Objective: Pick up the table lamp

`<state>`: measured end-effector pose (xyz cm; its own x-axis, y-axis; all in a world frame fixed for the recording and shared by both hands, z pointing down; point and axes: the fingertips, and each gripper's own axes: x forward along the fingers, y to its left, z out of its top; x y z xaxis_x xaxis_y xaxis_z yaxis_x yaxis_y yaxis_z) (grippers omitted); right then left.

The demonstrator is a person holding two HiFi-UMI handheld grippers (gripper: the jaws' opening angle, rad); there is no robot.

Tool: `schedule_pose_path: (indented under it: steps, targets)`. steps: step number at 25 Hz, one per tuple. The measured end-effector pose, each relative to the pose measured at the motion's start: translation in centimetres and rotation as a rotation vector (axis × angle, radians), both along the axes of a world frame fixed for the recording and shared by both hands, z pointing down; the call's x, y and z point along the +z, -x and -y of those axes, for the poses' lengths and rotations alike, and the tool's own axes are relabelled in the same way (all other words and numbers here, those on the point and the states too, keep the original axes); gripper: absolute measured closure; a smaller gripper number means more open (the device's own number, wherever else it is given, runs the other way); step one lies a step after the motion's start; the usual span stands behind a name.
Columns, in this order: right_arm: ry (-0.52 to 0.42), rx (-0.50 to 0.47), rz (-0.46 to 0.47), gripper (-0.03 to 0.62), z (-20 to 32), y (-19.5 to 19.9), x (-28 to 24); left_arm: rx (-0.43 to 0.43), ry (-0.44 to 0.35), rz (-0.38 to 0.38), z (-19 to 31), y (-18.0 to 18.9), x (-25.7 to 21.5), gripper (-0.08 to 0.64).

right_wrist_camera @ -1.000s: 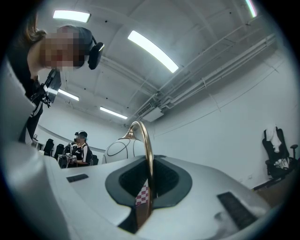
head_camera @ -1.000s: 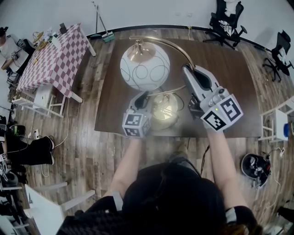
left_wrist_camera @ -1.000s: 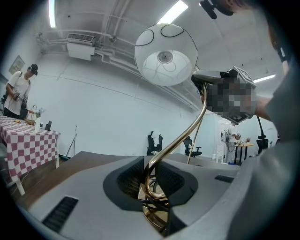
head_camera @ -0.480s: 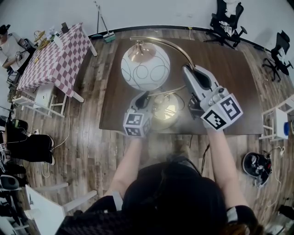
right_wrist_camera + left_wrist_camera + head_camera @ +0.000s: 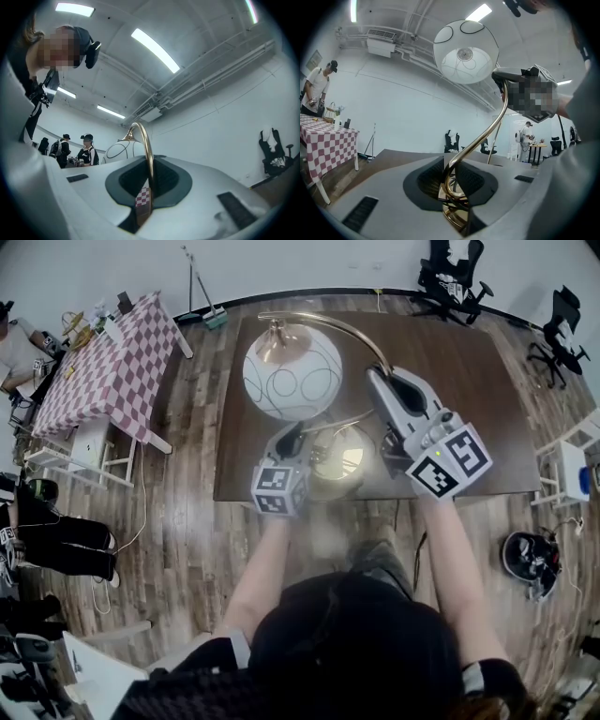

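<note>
Jaws of the left gripper clamp the looped foot of the white-globed, brass-stemmed table lamp, and the right gripper pinches its thin arch. The lamp is over the dark brown bench's six-o'clock edge. Its heavy globe, at eleven o'clock from both grips, could twist the slick stem round inside them.
</note>
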<state>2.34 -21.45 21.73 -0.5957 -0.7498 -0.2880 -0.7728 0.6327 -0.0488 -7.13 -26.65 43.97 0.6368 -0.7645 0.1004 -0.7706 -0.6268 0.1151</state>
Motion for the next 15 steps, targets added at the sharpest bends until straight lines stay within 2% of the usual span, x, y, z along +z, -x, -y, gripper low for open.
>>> schedule_pose_path:
  steps: [9,15]
  targets:
    - [0.027,0.013,0.018,0.575,-1.8,1.2,0.6,0.014,0.021,0.008,-1.8,1.2,0.6,0.472]
    - [0.036,0.017,0.027,0.575,-2.6,0.7,0.9,0.023,0.031,0.000,-2.7,0.5,1.2,0.472]
